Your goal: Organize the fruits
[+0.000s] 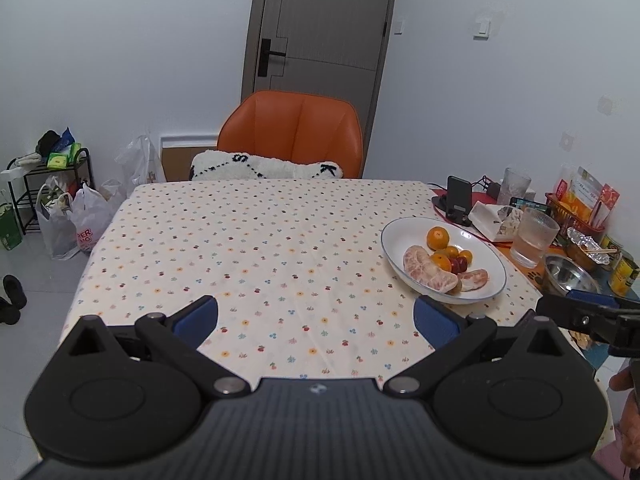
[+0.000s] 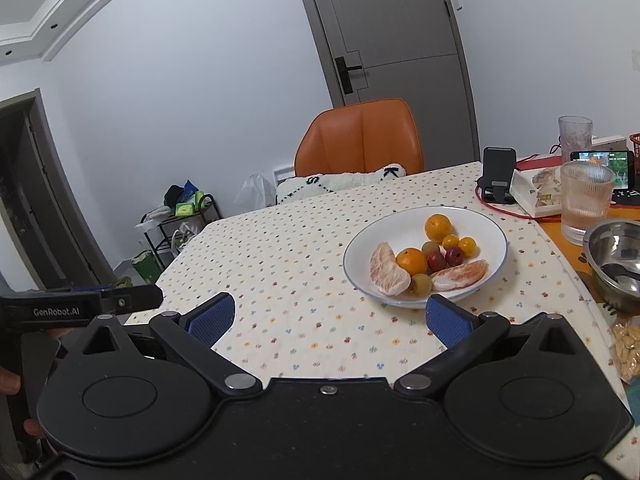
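Right wrist: plate (image 2: 490,236) holds oranges (image 2: 437,228), pomelo segments (image 2: 387,271).

Ahead of and between the spread blue-padded fingers (image 1: 200,320) of the left gripper (image 1: 316,318), the flower-dotted cream tablecloth (image 1: 248,248) lies bare to the far edge, where an orange leather chair (image 1: 294,132) stands. The white blue-rimmed plate of fruit (image 2: 360,240) sits just beyond the right gripper's (image 2: 330,318) right finger. Right of it crowd a ribbed glass tumbler (image 2: 586,200), a steel bowl (image 2: 616,264) and a black phone stand (image 2: 498,176).
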